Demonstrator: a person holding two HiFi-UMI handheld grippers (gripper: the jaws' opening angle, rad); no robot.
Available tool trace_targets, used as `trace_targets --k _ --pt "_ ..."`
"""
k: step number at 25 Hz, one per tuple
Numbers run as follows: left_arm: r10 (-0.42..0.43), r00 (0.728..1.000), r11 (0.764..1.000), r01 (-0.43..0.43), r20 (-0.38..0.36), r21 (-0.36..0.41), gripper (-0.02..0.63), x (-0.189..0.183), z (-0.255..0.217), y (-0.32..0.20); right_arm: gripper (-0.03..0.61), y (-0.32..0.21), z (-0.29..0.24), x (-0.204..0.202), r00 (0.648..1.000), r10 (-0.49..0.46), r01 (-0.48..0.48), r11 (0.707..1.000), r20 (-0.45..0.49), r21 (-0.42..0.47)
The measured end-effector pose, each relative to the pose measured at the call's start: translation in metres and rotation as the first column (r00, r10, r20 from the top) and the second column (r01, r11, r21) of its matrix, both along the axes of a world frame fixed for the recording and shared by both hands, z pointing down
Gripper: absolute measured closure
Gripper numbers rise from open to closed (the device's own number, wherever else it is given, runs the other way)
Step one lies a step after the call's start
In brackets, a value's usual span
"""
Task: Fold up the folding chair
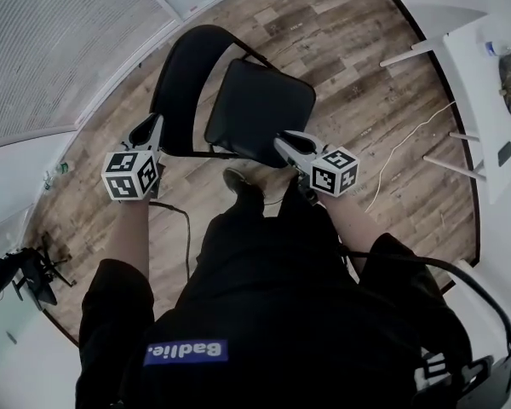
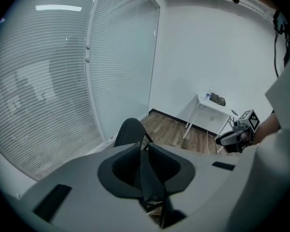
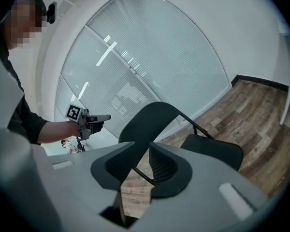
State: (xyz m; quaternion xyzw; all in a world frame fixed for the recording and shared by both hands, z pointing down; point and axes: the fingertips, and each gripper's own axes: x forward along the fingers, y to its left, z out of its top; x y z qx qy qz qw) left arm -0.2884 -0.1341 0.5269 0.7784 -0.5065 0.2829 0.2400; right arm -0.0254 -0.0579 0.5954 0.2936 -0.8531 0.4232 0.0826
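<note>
A black folding chair stands unfolded on the wood floor, its curved backrest (image 1: 186, 66) toward the glass wall and its padded seat (image 1: 260, 109) toward me. My left gripper (image 1: 153, 128) hangs beside the backrest's lower left edge, apart from it, its jaws together with nothing in them; in the left gripper view (image 2: 141, 146) the backrest (image 2: 130, 129) shows just past them. My right gripper (image 1: 283, 141) is at the seat's near right corner, jaws a narrow gap apart and empty. In the right gripper view (image 3: 144, 151) the backrest (image 3: 154, 117) and seat (image 3: 212, 151) lie beyond.
A white table (image 1: 485, 100) with small items stands at the right, and a light cable (image 1: 400, 152) trails across the floor beside it. Blinds behind a glass wall (image 1: 51, 49) run along the left. A black stand (image 1: 30, 275) sits at the lower left. My shoe (image 1: 238, 181) is below the seat.
</note>
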Motion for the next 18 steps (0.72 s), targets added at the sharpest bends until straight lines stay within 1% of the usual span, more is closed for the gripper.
trace_targets --k 1,2,7,10,13,15,18 --pt "-0.007 1.0 1.0 0.007 0.014 -0.012 0.559 -0.003 0.007 -0.003 0.494 0.0 0.011 0.003 1.0 -0.001 0.001 1.0 -0.001 -0.023" --pt "-0.015 0.999 1.0 0.016 0.029 -0.023 0.536 -0.006 0.015 -0.006 0.479 0.0 0.022 0.007 1.0 -0.002 0.001 0.999 -0.003 -0.049" --pt "-0.046 0.991 0.994 0.058 0.124 -0.095 0.492 -0.035 0.053 -0.018 0.424 0.004 0.09 0.03 0.998 -0.018 0.009 0.986 -0.052 -0.169" --pt "-0.042 0.984 0.987 0.068 0.175 -0.147 0.452 -0.047 0.075 -0.024 0.387 0.004 0.134 0.053 0.999 0.002 -0.014 0.963 -0.044 -0.27" --pt "-0.041 0.982 0.982 0.074 0.186 -0.175 0.41 -0.055 0.095 -0.029 0.333 0.004 0.18 0.08 0.998 0.044 -0.056 0.929 -0.039 -0.367" --pt "-0.035 0.983 0.98 0.068 0.178 -0.186 0.391 -0.058 0.106 -0.032 0.305 0.008 0.21 0.096 0.996 0.062 -0.082 0.91 -0.061 -0.406" --pt "0.004 0.985 0.976 0.034 0.175 -0.213 0.381 -0.058 0.119 -0.038 0.266 0.011 0.245 0.115 0.991 0.1 -0.127 0.887 -0.084 -0.443"
